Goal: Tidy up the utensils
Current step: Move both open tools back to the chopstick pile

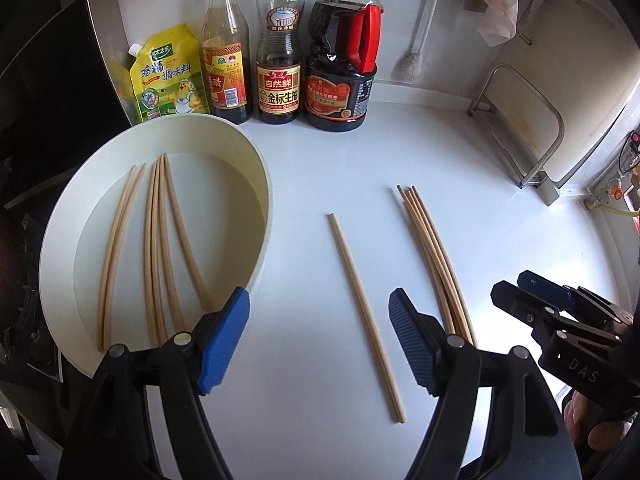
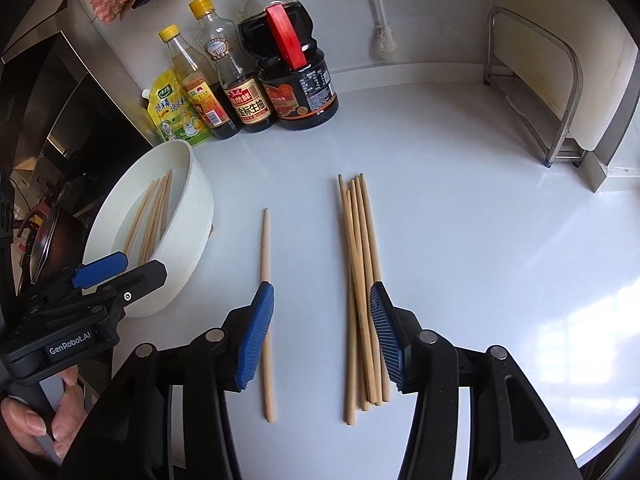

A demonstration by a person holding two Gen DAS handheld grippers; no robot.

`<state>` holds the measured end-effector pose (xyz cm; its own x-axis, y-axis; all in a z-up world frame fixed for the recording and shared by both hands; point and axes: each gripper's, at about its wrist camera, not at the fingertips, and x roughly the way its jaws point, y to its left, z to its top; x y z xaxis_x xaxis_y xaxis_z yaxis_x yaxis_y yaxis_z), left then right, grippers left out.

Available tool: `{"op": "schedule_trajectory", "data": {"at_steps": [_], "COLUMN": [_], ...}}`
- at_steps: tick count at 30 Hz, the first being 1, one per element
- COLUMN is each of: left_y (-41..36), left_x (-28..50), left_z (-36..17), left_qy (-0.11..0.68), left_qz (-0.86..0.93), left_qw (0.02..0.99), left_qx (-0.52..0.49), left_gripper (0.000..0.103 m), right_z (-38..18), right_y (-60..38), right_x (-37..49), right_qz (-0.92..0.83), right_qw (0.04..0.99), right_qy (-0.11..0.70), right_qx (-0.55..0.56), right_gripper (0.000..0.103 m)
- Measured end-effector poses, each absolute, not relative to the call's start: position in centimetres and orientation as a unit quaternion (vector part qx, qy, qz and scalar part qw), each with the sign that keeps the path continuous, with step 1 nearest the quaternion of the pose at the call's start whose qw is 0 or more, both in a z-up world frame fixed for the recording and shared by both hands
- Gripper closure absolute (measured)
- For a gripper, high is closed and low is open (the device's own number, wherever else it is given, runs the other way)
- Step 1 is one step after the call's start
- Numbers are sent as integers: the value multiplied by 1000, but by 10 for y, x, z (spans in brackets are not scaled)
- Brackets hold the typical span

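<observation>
Several chopsticks already lie in the white bowl, likely the collecting place. Right of the bowl a single chopstick lies alone, and further right a loose bundle. The left gripper hangs wide open above the single one, holding nothing; the right gripper, half open and empty, straddles the bundle.

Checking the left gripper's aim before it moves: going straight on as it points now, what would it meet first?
Probably the single chopstick lying on the counter between the open left gripper fingers; depth is uncertain.
</observation>
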<state>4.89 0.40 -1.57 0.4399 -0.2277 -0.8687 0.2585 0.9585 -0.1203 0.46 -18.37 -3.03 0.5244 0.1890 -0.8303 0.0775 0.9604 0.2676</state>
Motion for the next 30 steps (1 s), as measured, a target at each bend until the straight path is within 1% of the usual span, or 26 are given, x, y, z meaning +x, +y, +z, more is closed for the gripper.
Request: {"op": "schedule_trajectory", "data": {"at_steps": [14,30], "left_y": [-15,-38], "left_x": [43,36], "left_z": [-36,-76], "left_qy": [522,541], "left_qz": [-127,-120], "left_qw": [843,833], "left_qx": [4,16], "left_gripper": [30,30], "right_z": [-59,-98], "right_y": [-221,-221], "right_x": [-1,12], "right_qz": [13,10], "right_qw": [851,846], "right_qy": [510,524], "right_qx": [129,96], "right_gripper": [51,51]}}
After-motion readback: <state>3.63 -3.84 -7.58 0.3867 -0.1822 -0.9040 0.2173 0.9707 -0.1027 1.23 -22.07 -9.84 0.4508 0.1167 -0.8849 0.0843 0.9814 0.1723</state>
